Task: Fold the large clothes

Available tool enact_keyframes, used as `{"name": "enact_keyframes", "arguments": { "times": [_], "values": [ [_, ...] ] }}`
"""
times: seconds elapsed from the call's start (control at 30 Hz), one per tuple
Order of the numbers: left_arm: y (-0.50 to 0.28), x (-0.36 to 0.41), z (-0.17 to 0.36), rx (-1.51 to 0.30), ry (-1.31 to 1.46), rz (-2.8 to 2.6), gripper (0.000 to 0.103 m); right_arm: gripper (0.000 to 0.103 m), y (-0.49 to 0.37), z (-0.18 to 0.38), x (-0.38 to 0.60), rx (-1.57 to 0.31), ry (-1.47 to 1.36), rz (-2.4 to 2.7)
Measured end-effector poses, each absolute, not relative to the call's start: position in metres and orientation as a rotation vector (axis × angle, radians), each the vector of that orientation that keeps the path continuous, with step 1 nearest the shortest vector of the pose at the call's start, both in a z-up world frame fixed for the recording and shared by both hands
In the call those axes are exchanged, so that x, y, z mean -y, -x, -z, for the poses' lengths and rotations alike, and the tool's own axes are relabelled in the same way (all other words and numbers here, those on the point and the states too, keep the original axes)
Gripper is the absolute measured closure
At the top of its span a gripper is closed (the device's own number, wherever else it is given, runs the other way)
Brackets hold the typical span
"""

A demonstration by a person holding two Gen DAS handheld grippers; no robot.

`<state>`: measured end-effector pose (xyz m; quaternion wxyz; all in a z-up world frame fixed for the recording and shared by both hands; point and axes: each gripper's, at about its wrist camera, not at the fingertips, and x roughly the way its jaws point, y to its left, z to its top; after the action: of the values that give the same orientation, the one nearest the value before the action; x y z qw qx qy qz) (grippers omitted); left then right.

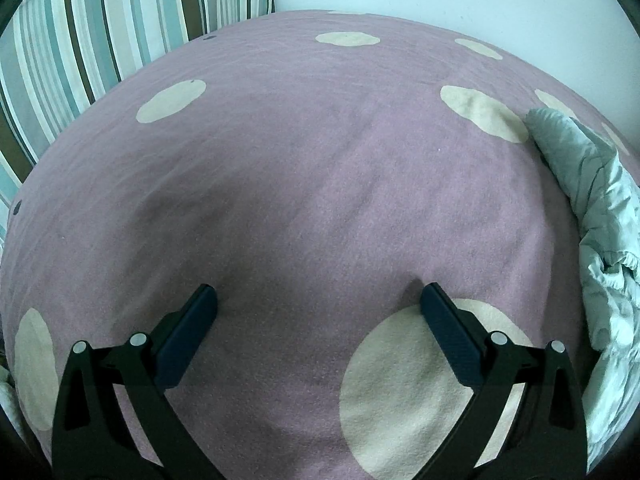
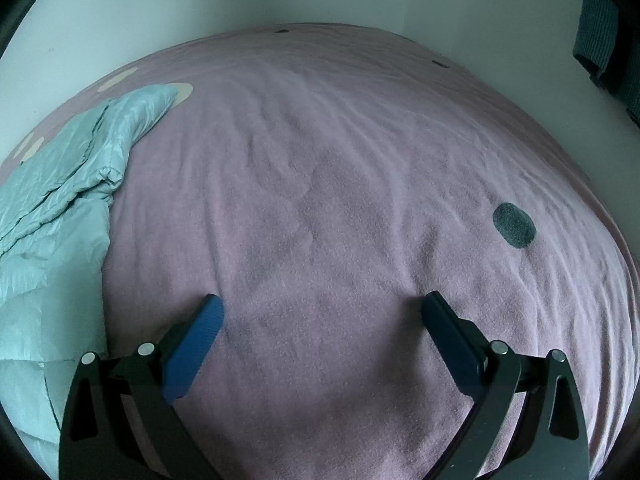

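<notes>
Our left gripper hangs over bare bed, fingers spread, empty; the pale jacket lies crumpled between both grippers, likely awaiting spreading; our right gripper hangs released likewise

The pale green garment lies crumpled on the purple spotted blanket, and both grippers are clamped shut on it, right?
Not quite. The garment does lie crumpled on the purple spotted blanket, but neither gripper is clamped on it. The left gripper and right gripper are both open, holding nothing, over bare blanket. Each wrist view shows its own fingers spread apart, with the garment off to the side.
</notes>
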<state>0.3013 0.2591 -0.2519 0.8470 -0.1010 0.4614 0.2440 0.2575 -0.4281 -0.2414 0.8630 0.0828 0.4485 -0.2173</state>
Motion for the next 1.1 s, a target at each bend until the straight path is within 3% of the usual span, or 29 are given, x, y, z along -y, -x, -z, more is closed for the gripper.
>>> {"name": "enact_keyframes", "arguments": {
  "times": [1.1],
  "values": [
    [-0.3006, -0.259, 0.2507, -0.974, 0.211, -0.517, 0.002, 0.004, -0.2506, 0.2372, 0.4218, -0.932, -0.163, 0.466]
  ]
}}
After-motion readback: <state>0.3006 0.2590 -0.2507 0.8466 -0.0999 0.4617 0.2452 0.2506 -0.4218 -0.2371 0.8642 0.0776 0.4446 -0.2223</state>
